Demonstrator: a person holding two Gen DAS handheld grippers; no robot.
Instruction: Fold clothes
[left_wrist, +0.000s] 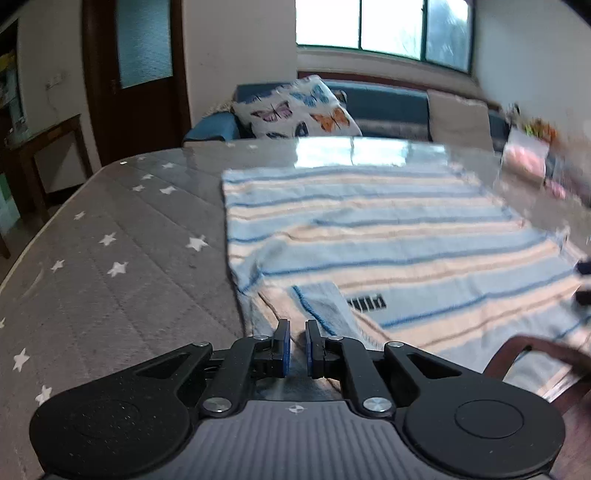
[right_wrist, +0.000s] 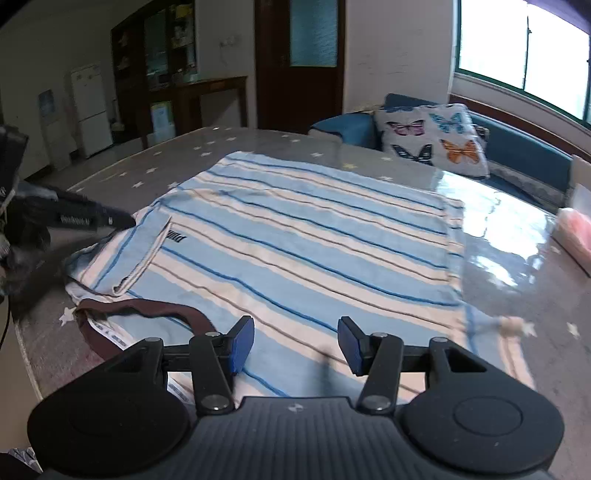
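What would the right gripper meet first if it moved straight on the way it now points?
Most likely the blue and cream striped shirt spread flat on the grey star-patterned table cover. The right gripper points down at the shirt, open and empty; nothing else appears between them, though depth is unclear.

Left tool (left_wrist: 297, 345) nearly closed and angled downward; right tool (right_wrist: 296, 345) half-spread.

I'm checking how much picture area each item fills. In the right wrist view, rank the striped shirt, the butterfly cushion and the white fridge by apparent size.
1. striped shirt, filling most of the table.
2. butterfly cushion.
3. white fridge, smallest, though it stands farthest away, so its real size is unsure.
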